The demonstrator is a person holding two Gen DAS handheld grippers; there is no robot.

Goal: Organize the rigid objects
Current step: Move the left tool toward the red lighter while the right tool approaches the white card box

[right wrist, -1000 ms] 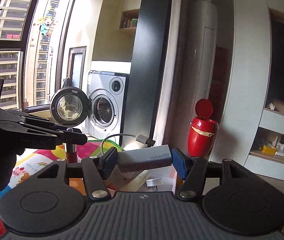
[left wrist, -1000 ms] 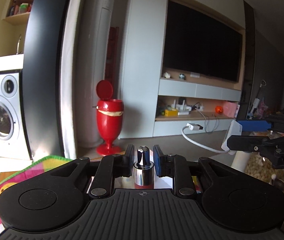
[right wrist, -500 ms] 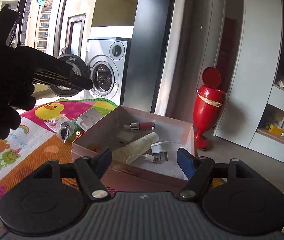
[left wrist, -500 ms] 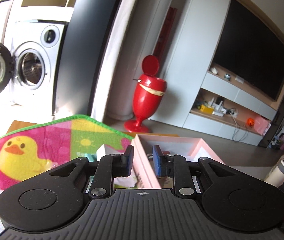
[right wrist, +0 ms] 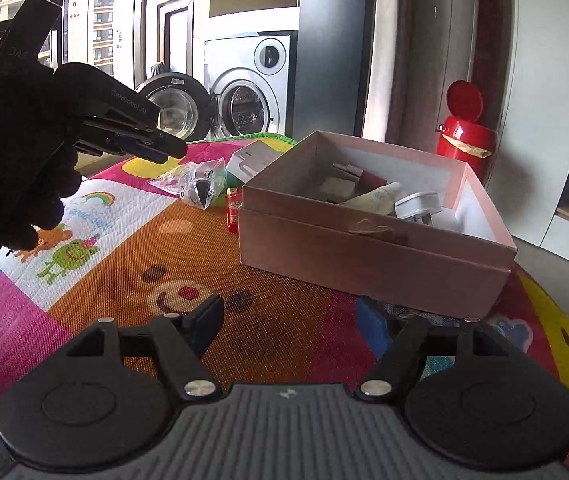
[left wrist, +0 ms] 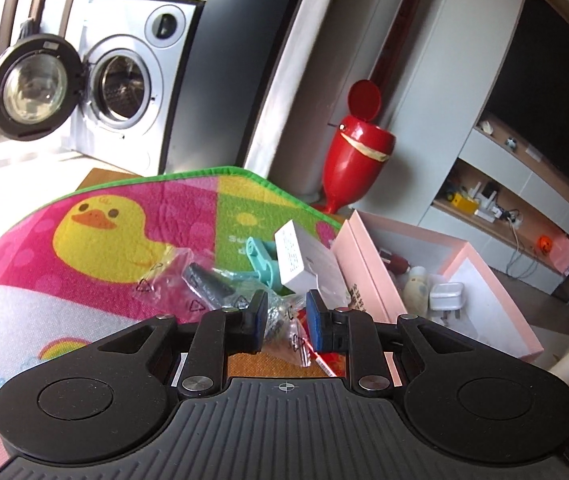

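A pink box [right wrist: 372, 248] stands open on a bright cartoon play mat [right wrist: 132, 264], part-filled with small household items.

Inside lie a white plug adapter [right wrist: 418, 204], a cream tube [right wrist: 376, 198] and a red-capped lipstick [right wrist: 358, 174]; a clear plastic bag [left wrist: 204, 284], a teal clip [left wrist: 262, 258] and a white carton [left wrist: 304, 260] remain on the mat beside it. The left gripper [left wrist: 284, 322] hovers over the bag, jaws narrowly parted, empty. The right gripper [right wrist: 290, 322] is spread wide near the box, holding nothing.
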